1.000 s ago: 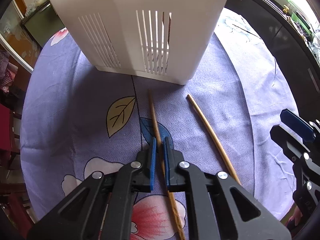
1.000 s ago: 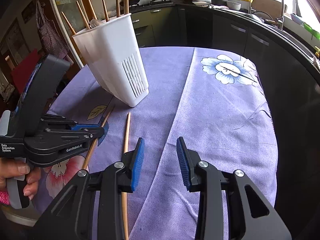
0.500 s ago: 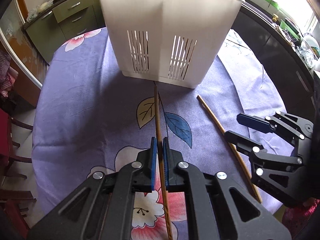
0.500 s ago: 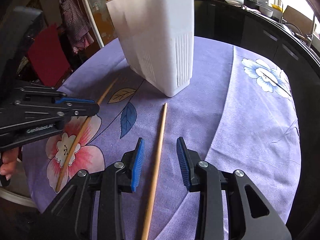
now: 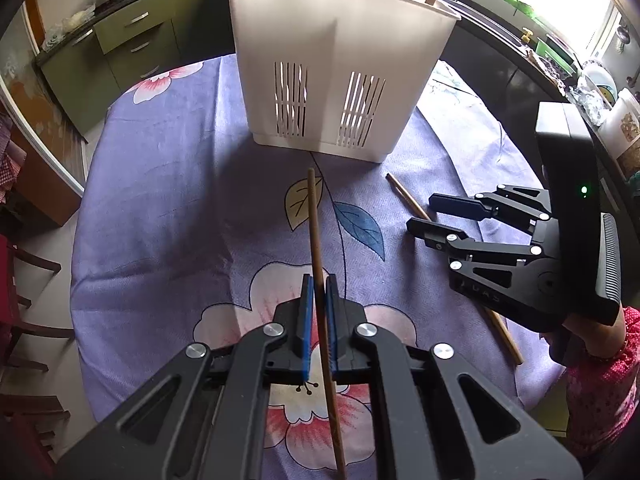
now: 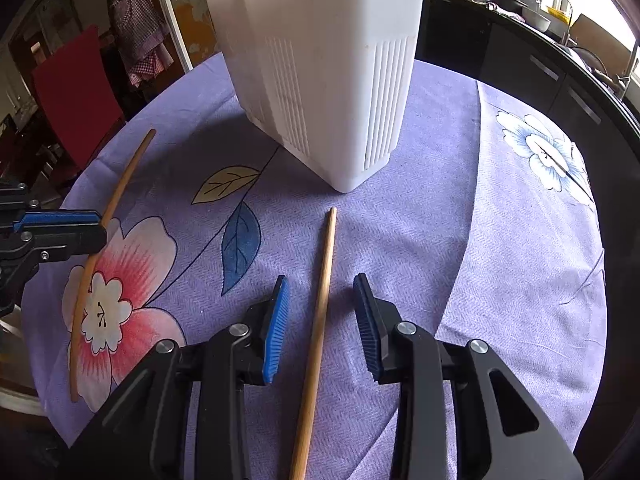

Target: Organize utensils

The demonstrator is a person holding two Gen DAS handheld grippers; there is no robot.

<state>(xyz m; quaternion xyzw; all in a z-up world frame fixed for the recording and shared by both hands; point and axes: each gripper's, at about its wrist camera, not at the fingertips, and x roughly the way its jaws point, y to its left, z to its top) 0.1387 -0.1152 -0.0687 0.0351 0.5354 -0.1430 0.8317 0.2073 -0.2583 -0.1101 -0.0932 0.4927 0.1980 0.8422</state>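
A white slotted utensil holder [image 5: 340, 68] [image 6: 320, 60] stands on the purple flowered tablecloth [image 5: 160, 200], with several chopsticks sticking out of its top. My left gripper [image 5: 319, 280] [image 6: 98, 226] is shut on a brown wooden chopstick [image 5: 314, 232] [image 6: 124, 176], which is raised off the cloth with its tip toward the holder. A second, paler chopstick [image 6: 324, 272] [image 5: 404, 194] lies flat on the cloth. My right gripper [image 6: 321, 280] [image 5: 422, 213] hangs open over it, a pad on each side and neither touching it.
Dark kitchen counters [image 5: 500, 64] curve round the far and right sides of the round table. A red chair [image 6: 76, 92] stands beyond its left edge. A hand in a pink sleeve [image 5: 600, 380] holds the right gripper.
My left gripper has drawn back from the holder and lifted its chopstick off the cloth. My right gripper has swung over the pale chopstick, which now lies between its jaws.
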